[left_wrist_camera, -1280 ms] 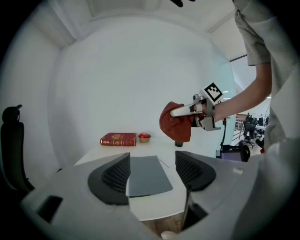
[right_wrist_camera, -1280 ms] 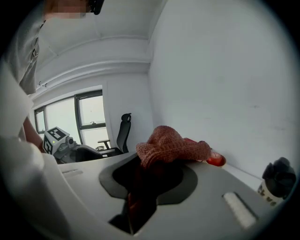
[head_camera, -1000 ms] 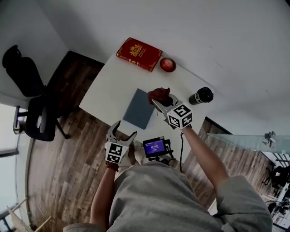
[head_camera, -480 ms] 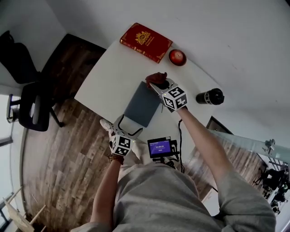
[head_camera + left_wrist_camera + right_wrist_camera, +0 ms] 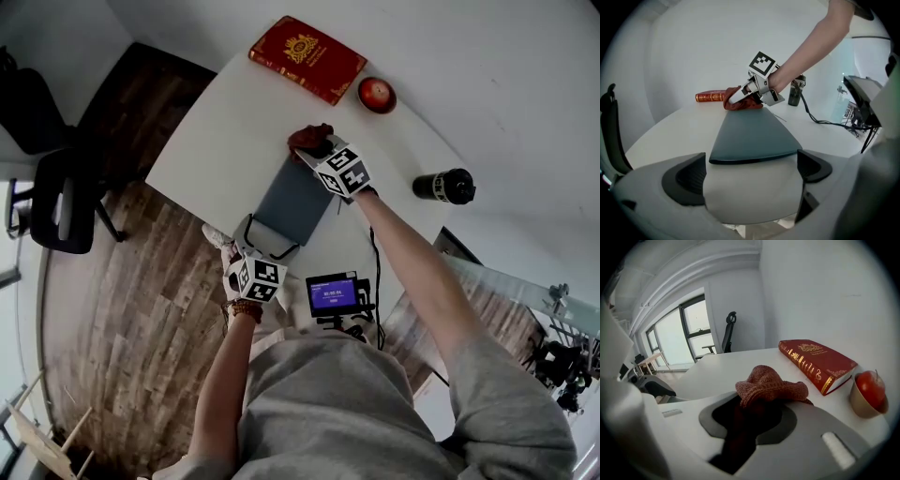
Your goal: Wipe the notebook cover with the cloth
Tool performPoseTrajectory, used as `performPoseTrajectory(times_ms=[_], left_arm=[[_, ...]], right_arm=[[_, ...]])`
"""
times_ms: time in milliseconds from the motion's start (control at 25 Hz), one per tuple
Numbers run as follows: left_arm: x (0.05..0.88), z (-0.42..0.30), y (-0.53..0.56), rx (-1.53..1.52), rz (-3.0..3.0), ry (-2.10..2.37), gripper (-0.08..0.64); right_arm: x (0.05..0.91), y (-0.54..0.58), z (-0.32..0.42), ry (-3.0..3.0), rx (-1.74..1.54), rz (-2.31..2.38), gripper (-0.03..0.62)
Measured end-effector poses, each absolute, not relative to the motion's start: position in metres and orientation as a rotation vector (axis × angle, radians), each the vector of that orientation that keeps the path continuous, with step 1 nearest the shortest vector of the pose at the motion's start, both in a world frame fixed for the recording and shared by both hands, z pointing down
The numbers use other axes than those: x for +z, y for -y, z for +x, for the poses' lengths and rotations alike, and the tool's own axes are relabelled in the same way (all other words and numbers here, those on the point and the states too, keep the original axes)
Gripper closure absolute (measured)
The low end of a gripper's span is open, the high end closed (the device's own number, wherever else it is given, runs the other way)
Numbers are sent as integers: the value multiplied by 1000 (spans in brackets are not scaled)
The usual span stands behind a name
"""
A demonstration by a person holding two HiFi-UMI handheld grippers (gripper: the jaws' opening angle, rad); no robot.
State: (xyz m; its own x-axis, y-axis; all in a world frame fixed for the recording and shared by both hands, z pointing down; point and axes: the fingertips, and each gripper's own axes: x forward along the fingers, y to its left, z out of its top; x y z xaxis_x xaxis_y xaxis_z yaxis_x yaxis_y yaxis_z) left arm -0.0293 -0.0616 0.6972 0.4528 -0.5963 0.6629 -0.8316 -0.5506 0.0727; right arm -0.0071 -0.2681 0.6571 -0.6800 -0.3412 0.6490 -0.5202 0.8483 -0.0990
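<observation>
**Operator:** What could have gone wrong from that position?

**Guide:** Your right gripper [image 5: 314, 152] was clamped on the red knitted cloth [image 5: 307, 138] at the far end of the grey-blue notebook [image 5: 295, 202]. The notebook lay flat on the white table [image 5: 211, 141], at the centre of the head view. Your left gripper [image 5: 267, 240] stood wide apart, pressing on nothing, at the notebook's near edge. A stroke begun before that edge was pinned would likely have dragged the notebook off the table's lower edge.

**Operator:** What had changed?

**Guide:** Both grippers had come down. The left jaws had just been opening, and that gripper had moved from beyond the table edge to the notebook.
</observation>
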Motion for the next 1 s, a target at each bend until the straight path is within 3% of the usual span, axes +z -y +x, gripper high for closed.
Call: performPoseTrajectory(times_ms=[1000], left_arm=[[702, -28, 60, 866, 2295, 1194, -41]], right_arm=[[664, 211, -28, 2342, 278, 467, 502]])
